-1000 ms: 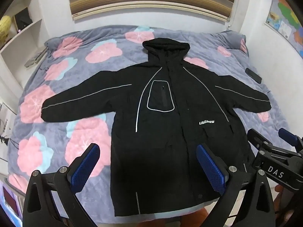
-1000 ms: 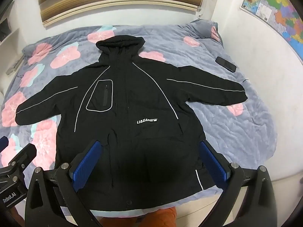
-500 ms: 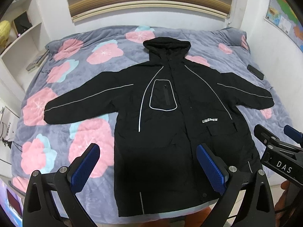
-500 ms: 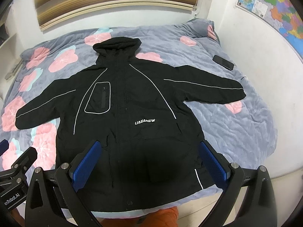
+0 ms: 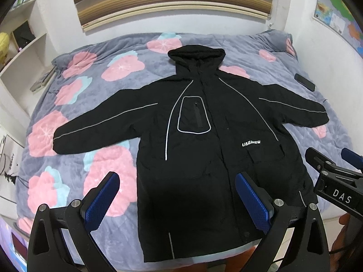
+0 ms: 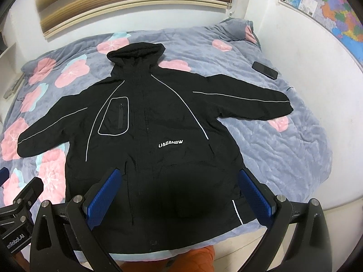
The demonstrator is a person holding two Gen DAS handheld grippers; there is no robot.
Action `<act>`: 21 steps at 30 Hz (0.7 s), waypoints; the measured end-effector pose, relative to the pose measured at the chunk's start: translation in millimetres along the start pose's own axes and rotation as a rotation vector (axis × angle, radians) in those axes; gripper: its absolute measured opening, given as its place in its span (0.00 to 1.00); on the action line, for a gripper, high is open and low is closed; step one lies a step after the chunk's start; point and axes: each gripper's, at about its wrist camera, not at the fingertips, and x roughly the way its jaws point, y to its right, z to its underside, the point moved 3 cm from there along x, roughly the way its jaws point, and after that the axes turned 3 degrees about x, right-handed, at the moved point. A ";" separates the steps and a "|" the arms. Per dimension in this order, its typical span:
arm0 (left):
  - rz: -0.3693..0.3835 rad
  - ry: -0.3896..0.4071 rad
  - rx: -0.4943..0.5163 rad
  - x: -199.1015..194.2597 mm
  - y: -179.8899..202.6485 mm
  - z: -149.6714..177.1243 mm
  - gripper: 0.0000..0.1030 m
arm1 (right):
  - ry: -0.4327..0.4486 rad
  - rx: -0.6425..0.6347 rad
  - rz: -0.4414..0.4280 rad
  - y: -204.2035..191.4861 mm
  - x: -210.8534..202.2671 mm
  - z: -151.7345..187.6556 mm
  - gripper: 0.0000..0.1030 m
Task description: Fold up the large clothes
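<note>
Black hooded jacket [image 5: 204,149] spread flat, centre frame, on floral bed [image 5: 68,158]; hem partly hidden by released left claw [image 5: 178,200] and right claw [image 6: 179,196]. Dark slab, perhaps phone [image 6: 265,69], upper right.

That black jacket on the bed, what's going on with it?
A person holds two grippers above the jacket, which lies flat and face up on the floral bedspread, sleeves spread and hood away from the cameras. The left gripper and the right gripper both hover near the hem with fingers open, touching nothing. No fold has been made. A phone lies beyond the right sleeve.
</note>
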 end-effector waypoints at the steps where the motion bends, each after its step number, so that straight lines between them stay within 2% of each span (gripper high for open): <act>1: 0.005 -0.003 0.001 0.9 -0.6 0.3 0.99 | -0.002 0.000 -0.001 -0.1 0.6 -0.2 1.00; 21: 0.040 -0.019 0.013 13.2 -1.5 -0.8 0.99 | -0.040 -0.029 -0.018 -14.2 14.3 -2.1 1.00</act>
